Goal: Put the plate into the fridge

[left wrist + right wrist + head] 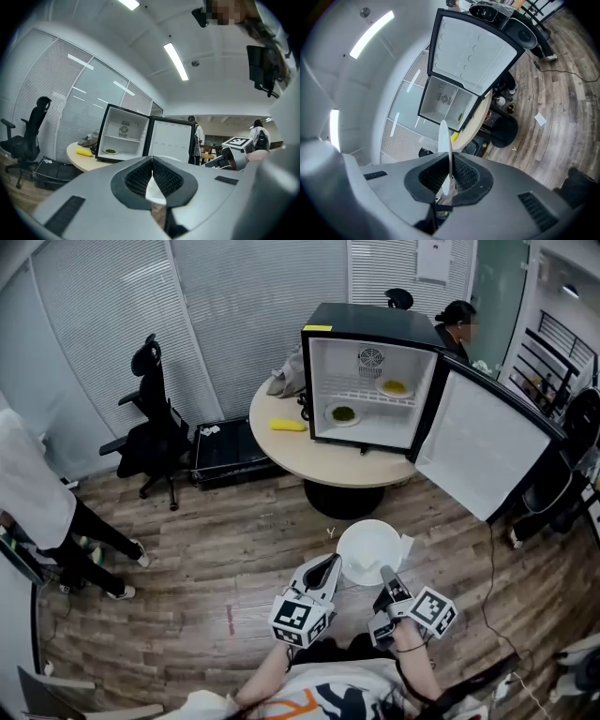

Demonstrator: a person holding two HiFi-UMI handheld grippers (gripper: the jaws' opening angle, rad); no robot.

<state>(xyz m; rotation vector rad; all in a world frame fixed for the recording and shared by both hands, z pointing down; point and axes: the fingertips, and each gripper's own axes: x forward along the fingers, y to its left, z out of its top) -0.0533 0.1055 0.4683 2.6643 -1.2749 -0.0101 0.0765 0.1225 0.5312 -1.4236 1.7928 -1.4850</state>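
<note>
I hold a white plate [367,549] low in front of me, over the wooden floor. My right gripper [386,579] is shut on its near rim; in the right gripper view the plate [443,140] stands edge-on between the pads. My left gripper [328,565] sits at the plate's left rim with its jaw tips together. A patch of white plate [154,190] shows in the gap behind those tips. The small black fridge [373,381] stands on the round table [356,465] ahead, its door [483,446] swung wide to the right. Two dishes of food lie inside.
A yellow object [288,425] lies on the table left of the fridge. A black office chair [155,432] and a black case [225,451] stand at the left. One person [42,512] stands at far left, another [457,322] behind the fridge. Cables trail at right.
</note>
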